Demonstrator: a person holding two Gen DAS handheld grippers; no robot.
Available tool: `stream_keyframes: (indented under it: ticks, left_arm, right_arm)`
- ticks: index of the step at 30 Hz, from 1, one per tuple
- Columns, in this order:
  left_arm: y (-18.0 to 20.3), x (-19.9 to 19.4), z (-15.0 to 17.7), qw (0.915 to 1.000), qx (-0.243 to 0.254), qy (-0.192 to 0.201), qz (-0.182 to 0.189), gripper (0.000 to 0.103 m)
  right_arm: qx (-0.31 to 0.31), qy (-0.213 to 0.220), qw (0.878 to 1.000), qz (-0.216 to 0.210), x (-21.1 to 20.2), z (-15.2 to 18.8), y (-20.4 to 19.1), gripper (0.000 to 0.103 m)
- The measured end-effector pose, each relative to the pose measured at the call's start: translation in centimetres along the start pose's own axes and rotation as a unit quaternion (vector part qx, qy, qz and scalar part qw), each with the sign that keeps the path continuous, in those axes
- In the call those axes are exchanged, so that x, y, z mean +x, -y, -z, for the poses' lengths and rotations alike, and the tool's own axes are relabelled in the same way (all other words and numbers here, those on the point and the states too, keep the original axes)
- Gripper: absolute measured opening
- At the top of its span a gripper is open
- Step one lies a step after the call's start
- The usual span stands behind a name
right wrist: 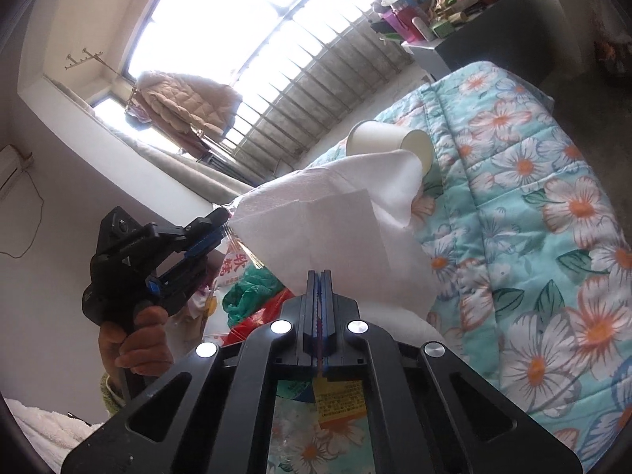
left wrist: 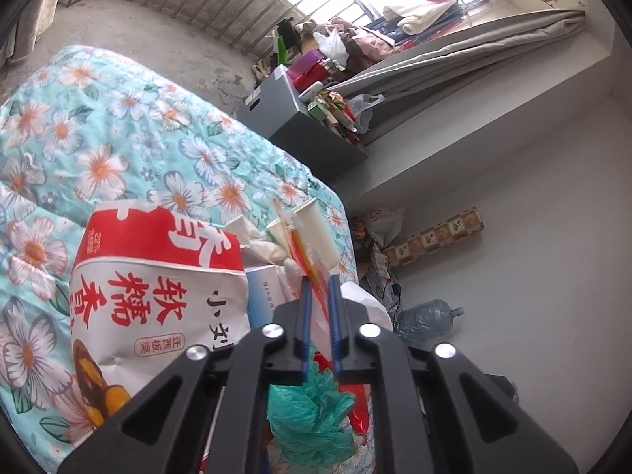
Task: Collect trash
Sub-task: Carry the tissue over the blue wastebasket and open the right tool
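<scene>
A bed (right wrist: 553, 237) under a teal floral quilt fills both views; trash lies piled at its edge: one large red-and-white chestnut snack bag (left wrist: 158, 296), one crumpled green plastic bag (left wrist: 312, 414), one small pale-blue box (left wrist: 266, 296); one white paper cup (right wrist: 389, 144) lies on its side on the quilt, its mouth touching the tissue. The right gripper (right wrist: 320, 276) has its blue pads pressed together on the near edge of one white tissue (right wrist: 335, 221), which spreads forward above the quilt. The left gripper (left wrist: 319, 288), gripped by one hand (right wrist: 138, 339), has its jaws narrowly apart, pinching the rim of a clear plastic bag (left wrist: 316, 272) over the pile.
</scene>
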State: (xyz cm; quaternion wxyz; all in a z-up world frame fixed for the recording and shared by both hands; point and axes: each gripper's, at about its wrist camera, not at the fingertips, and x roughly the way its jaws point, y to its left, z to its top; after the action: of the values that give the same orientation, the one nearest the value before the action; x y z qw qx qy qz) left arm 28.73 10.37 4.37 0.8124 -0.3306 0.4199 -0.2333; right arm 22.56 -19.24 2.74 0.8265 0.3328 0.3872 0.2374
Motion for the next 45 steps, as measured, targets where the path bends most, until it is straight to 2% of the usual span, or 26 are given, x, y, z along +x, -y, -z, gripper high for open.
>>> stream_keyframes:
  ticks: [10,14,18,25,32,36,39,42,45]
  left_arm:
    - [4.5,-4.0,0.2,0.9942,0.073,0.053,0.059,0.0]
    - [6.6,-5.6,0.8,0.9899,0.105,0.067,0.068,0.0]
    - [8.8,-6.2,2.0,0.9859,0.138,0.065,0.068,0.0]
    - [12.7,-4.8,5.9,0.9787,0.183,0.033,0.087,0.0]
    - [16.7,-0.1,10.8,0.9706,0.219,-0.023,0.097,0.0]
    - [18.7,4.0,13.4,0.9653,0.236,-0.062,0.092,0.0]
    - [20.4,7.9,15.1,0.9585,0.252,-0.105,0.082,0.0]
    - [22.4,12.6,16.5,0.9475,0.266,-0.161,0.077,0.0]
    - [24.7,18.2,18.2,0.9315,0.282,-0.222,0.057,0.0]
  right_arm:
    - [-0.037,0.077,0.996,-0.008,-5.1,-1.2,-1.9,0.0]
    - [-0.041,0.109,0.993,-0.006,-7.8,-1.1,-2.2,0.0]
    - [-0.032,0.139,0.99,-0.001,-10.4,-0.4,-1.5,0.0]
    - [0.002,0.185,0.982,0.022,-14.9,1.6,1.1,0.0]
    - [0.045,0.224,0.972,0.06,-20.1,4.0,4.6,0.0]
    - [0.07,0.24,0.964,0.091,-22.9,5.1,6.9,0.0]
    - [0.091,0.251,0.957,0.114,-24.6,5.5,9.0,0.0]
    - [0.11,0.261,0.949,0.135,-26.1,5.7,11.2,0.0]
    - [0.135,0.266,0.941,0.159,-26.9,5.6,13.8,0.0]
